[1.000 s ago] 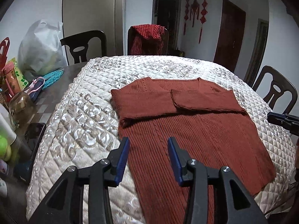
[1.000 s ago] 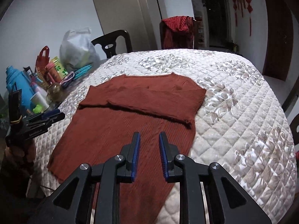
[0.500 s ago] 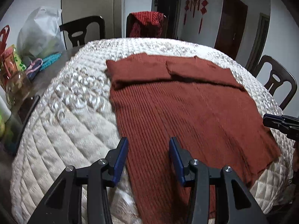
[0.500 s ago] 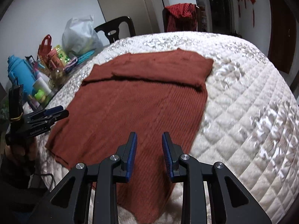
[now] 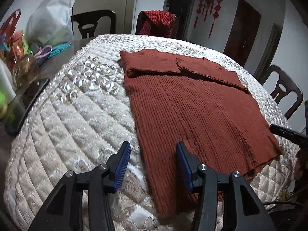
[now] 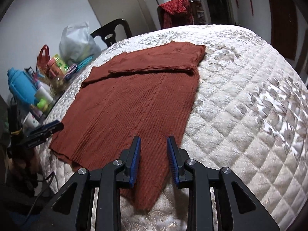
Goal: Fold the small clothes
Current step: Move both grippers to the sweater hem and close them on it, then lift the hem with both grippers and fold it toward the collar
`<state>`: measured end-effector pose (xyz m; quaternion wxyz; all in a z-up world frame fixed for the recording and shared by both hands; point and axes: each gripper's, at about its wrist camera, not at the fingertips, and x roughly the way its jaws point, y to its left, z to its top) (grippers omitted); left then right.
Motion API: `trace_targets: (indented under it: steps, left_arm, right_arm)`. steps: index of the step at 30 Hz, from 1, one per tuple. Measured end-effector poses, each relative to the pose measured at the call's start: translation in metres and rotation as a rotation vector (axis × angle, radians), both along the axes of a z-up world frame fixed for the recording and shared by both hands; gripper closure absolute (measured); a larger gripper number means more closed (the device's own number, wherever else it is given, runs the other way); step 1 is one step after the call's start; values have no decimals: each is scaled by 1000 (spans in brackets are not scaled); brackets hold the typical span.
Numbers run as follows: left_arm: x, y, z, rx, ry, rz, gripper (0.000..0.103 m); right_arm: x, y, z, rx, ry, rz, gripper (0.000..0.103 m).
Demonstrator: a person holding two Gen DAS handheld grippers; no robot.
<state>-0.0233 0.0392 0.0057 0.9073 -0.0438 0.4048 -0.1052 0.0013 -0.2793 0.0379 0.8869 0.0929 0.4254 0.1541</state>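
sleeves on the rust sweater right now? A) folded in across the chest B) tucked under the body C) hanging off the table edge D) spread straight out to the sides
A: both sleeves lie folded across the upper part of the rust sweater, on top of the ribbed body and meeting near the middle, on the quilted cover.

Pale walls [image 5: 294,38] surround dark wooden doors [image 5: 243,30], red knotted hangings [image 5: 210,5] and dark wooden chairs [image 5: 94,22], one draped with red checked cloth [image 5: 158,22].

No readable text, labels or numbers
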Motion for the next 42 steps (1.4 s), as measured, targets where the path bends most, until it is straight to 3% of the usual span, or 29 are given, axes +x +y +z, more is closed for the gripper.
trace_targets:
  steps: [3,14,19,23,25,29,36,42]
  left_arm:
    - [-4,2,-1,-21,3,-2,51]
    - [-15,-4,-1,-96,19,-25,51]
    - [-19,-2,-1,-112,26,0,60]
    - [-14,-1,-2,-121,21,10,73]
    - [-13,-2,-3,-113,19,14,79]
    - [-17,0,-4,-133,29,5,88]
    - [-18,-7,-6,-134,27,-28,92]
    - [-19,6,1,-201,12,-27,95]
  right_arm:
    - [-2,-8,1,16,-6,-39,65]
    - [-11,-8,-11,165,63,-5,64]
    - [-19,-10,-12,219,77,-2,64]
    - [-17,-9,-12,228,78,-2,65]
    - [-16,-8,-13,224,78,-2,68]
    - [-20,-7,-17,235,107,15,89]
    - [-17,-3,-19,243,99,22,95]
    - [-26,-10,-8,259,56,13,96]
